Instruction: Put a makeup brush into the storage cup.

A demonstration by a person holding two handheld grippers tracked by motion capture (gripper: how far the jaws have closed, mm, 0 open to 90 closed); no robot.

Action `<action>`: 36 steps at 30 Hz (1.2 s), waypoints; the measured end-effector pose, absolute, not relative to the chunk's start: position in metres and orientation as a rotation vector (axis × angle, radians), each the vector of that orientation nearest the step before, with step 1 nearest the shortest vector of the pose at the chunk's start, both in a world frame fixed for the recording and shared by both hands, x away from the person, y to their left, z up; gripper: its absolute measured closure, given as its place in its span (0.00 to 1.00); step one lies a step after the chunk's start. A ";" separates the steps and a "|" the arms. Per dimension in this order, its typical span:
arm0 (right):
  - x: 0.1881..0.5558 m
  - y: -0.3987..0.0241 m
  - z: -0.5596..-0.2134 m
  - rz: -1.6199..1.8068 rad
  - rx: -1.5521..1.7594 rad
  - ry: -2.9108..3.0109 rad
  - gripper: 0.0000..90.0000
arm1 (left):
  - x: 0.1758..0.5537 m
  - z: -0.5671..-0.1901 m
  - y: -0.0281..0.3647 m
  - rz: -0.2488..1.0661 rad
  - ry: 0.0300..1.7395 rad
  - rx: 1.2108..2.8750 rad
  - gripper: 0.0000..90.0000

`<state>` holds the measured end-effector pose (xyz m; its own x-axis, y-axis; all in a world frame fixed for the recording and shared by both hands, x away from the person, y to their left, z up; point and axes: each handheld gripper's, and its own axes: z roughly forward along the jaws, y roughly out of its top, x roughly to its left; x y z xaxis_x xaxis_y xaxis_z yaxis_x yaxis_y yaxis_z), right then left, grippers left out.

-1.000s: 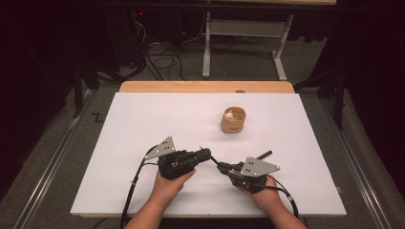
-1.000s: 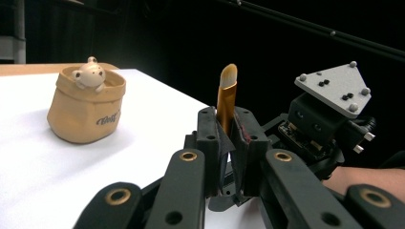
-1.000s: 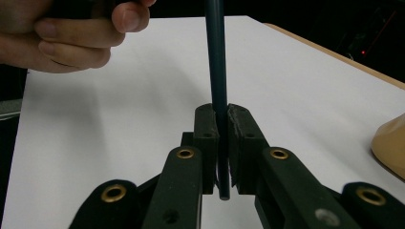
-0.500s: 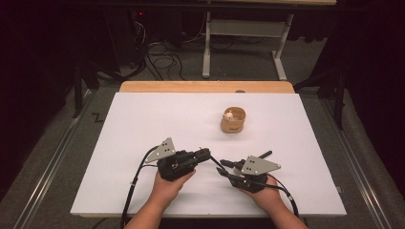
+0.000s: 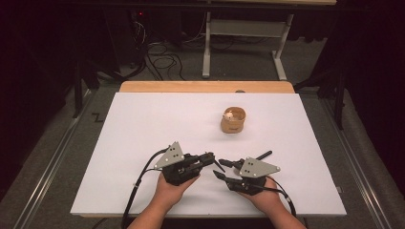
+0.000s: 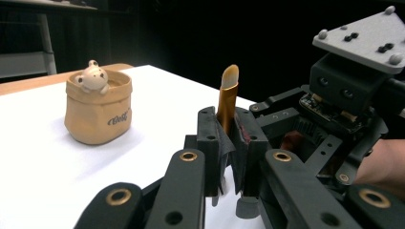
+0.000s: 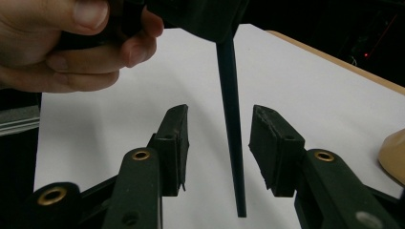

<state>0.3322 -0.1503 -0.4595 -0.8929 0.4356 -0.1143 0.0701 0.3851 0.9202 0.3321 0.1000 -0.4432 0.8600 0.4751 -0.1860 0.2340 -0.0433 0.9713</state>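
Note:
My left gripper (image 5: 209, 160) (image 6: 228, 138) is shut on a slim brush (image 6: 227, 95) with a gold ferrule and pale bristles, gripping it just below the ferrule. The brush's dark handle (image 7: 231, 119) runs from that gripper down between the jaws of my right gripper (image 5: 220, 168) (image 7: 220, 118). Those jaws have just been opening and now stand apart on either side of the handle without pressing on it. Both grippers meet tip to tip near the table's front middle. A tan pouch-shaped cup (image 5: 233, 120) (image 6: 98, 112) with a small bear figure on its rim stands farther back.
The white tabletop (image 5: 143, 124) has a wooden strip (image 5: 205, 87) along its far edge. A short dark stick (image 5: 262, 155) pokes out behind the right gripper. Cables trail from both grippers toward the front edge. The floor beyond holds wires and a desk frame (image 5: 243, 43).
The right gripper's jaws have spread apart and let go of the brush handle. The left gripper keeps its hold, and neither hand has shifted noticeably.

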 end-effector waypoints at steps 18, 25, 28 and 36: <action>0.328 -0.145 -0.452 1.471 0.415 2.275 0.79 | 0.328 -0.445 0.089 0.219 0.534 1.678 0.93; 0.327 -0.144 -0.452 1.453 0.407 2.287 0.85 | 0.328 -0.447 0.087 0.211 0.532 1.687 0.93; 0.327 -0.145 -0.452 1.449 0.405 2.287 0.88 | 0.328 -0.447 0.088 0.208 0.531 1.688 0.93; 0.328 -0.146 -0.450 1.455 0.395 2.298 0.94 | 0.327 -0.446 0.087 0.202 0.525 1.682 0.92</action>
